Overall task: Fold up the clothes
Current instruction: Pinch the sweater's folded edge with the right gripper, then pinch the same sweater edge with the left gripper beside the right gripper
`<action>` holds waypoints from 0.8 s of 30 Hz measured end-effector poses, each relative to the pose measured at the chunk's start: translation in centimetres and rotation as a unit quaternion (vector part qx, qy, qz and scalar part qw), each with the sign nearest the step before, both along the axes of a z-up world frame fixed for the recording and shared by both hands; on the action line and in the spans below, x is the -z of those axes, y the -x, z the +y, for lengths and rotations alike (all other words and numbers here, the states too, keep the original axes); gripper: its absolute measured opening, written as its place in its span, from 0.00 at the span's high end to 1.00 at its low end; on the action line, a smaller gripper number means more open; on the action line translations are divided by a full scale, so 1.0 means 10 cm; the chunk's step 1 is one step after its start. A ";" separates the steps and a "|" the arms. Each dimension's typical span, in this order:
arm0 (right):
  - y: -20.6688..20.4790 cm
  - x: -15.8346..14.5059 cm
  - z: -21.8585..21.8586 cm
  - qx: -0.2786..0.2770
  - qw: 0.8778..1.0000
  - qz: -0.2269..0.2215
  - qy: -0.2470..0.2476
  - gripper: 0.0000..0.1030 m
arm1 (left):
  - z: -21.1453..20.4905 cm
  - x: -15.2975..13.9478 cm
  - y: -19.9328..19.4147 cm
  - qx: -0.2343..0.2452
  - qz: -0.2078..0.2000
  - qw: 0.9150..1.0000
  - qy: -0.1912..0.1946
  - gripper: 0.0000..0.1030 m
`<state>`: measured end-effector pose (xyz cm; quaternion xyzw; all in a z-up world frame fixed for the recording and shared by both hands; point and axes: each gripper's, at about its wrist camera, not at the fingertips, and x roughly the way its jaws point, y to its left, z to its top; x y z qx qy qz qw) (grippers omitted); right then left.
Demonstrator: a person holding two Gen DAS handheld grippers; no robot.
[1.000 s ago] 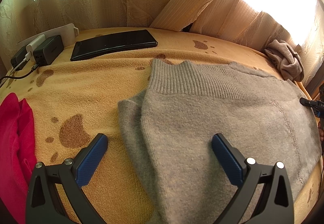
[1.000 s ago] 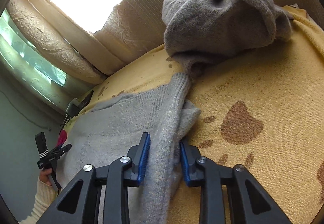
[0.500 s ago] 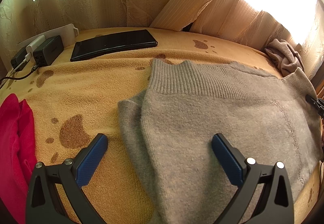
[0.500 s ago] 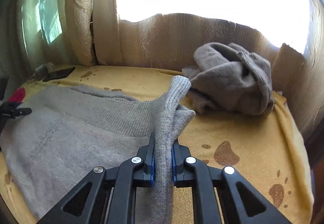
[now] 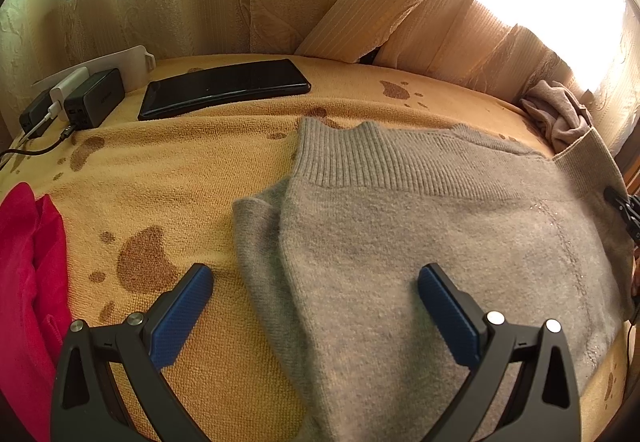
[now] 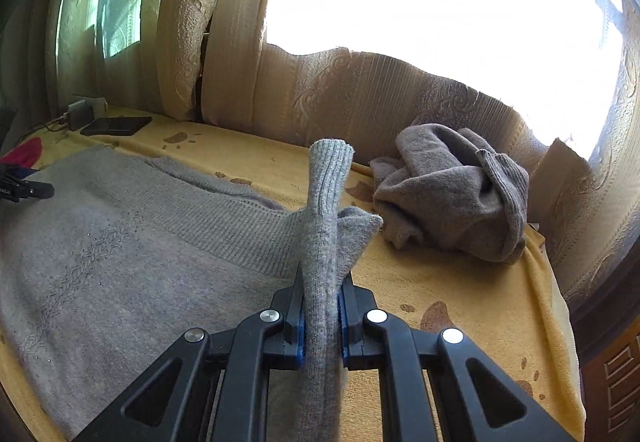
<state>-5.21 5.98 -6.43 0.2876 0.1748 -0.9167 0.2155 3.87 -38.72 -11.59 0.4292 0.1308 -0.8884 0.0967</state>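
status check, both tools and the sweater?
Left tool open above flat grey knit sweater. Right tool shut on its sleeve, lifted. Crumpled taupe garment beside, apart.

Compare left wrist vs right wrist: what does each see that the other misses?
Left wrist only: the left gripper open above the grey sweater.
Right wrist only: the right gripper shut on the sleeve; the crumpled grey garment in full.
Both: sweater, yellow towel, black phone, chargers.

Right tongs (image 6: pixel 320 312) pinch the grey sweater's sleeve (image 6: pixel 326 202), lifted upright.
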 end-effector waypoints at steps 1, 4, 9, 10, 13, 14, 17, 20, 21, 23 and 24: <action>0.00 0.00 0.01 0.000 1.000 0.000 0.002 0.88 | -0.02 -0.01 -0.01 0.000 0.000 1.000 -0.008 0.00; 0.02 0.01 0.05 0.003 1.000 -0.001 0.011 0.88 | -0.10 -0.04 -0.03 -0.005 0.001 0.999 -0.039 0.00; 0.07 0.00 0.17 0.009 0.999 -0.010 0.038 0.88 | -0.33 -0.14 -0.11 -0.043 0.021 0.995 -0.083 0.00; 0.08 -0.01 0.19 0.010 0.999 -0.012 0.042 0.88 | -0.38 -0.16 -0.12 -0.053 0.025 0.994 -0.088 0.00; 0.11 0.01 0.22 0.013 0.999 -0.018 0.046 0.88 | -0.51 -0.24 -0.15 -0.073 0.029 0.993 -0.090 0.00; 0.12 0.03 0.22 0.013 0.999 -0.019 0.045 0.88 | -0.54 -0.26 -0.15 -0.074 0.029 0.992 -0.093 0.00; 0.14 0.06 0.22 0.013 0.999 -0.023 0.043 0.88 | -0.62 -0.27 -0.11 -0.075 0.023 0.991 -0.109 0.00; 0.16 0.07 0.23 0.014 0.999 -0.027 0.046 0.88 | -0.67 -0.16 -0.05 -0.075 0.006 0.987 -0.142 0.00; 0.16 0.07 0.24 0.014 0.998 -0.028 0.046 0.88 | -0.67 -0.12 -0.03 -0.073 0.004 0.985 -0.155 0.00; 0.17 0.08 0.25 0.015 0.998 -0.029 0.048 0.88 | -0.63 -0.09 -0.02 -0.065 0.004 0.983 -0.173 0.00; 0.18 0.09 0.25 0.015 0.998 -0.030 0.049 0.88 | -0.61 -0.07 -0.01 -0.061 0.004 0.981 -0.182 0.00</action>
